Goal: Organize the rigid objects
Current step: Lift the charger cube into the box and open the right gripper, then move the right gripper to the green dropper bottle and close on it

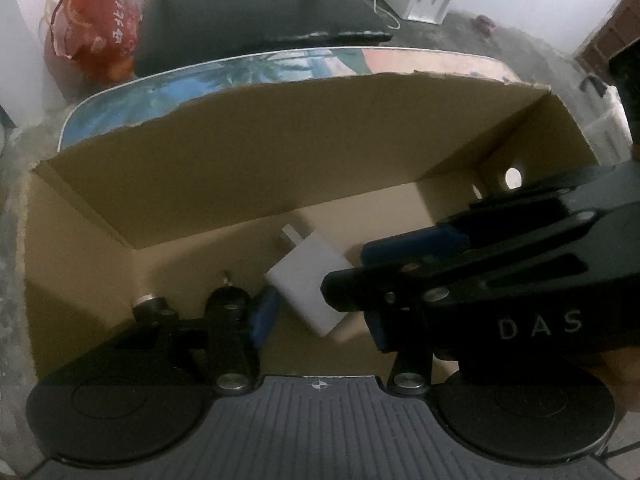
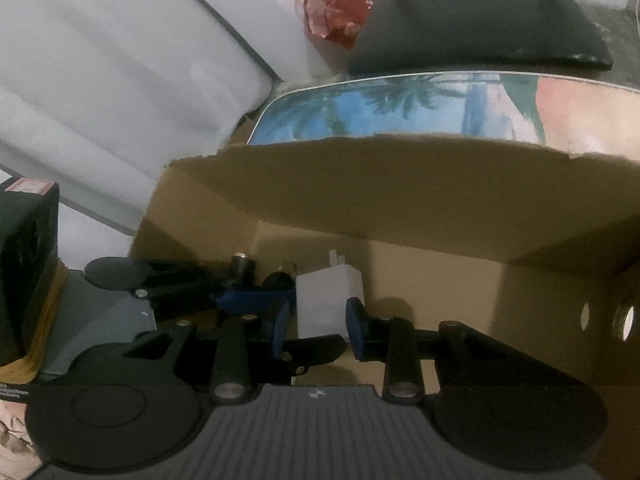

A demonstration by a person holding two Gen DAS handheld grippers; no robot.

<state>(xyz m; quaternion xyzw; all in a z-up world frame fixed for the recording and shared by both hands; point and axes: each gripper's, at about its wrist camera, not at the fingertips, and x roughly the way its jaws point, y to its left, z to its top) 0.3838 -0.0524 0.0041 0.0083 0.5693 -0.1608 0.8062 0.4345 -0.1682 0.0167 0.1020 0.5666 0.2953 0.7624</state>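
Left wrist view shows the left gripper (image 1: 318, 320) tipped down into the cardboard box (image 1: 240, 152), its blue pads standing either side of a white charger (image 1: 316, 284) that lies flat on the box floor, prongs toward the far wall. The jaws are part-way apart; whether the pads press on the charger's sides or only flank it cannot be told, since the right pad is partly covered by the other tool. The right gripper (image 1: 372, 276) crosses in from the right, its fingers lying over the charger's near corner.

Right wrist view gives the same crowding from the other side: the right gripper (image 2: 316, 328) has its jaws somewhat apart with the white charger (image 2: 330, 300) just ahead between the pad tips, seemingly not pinched, and the left gripper (image 2: 248, 300) reaching in from the left, touching or nearly touching it. A small dark cylindrical piece with a metal end (image 2: 242, 266) lies beside the charger, toward the left wall.

The likeliest trouble is the two tools fouling each other: both sets of fingers meet over one small object, so a lift by either could knock the charger sideways or jam a finger. A half grip on the smooth casing could let it slip and roll onto the cylindrical piece. The box's torn far edge and low walls look easy to catch on withdrawal, which would drag the box along the patterned table (image 1: 160, 88).
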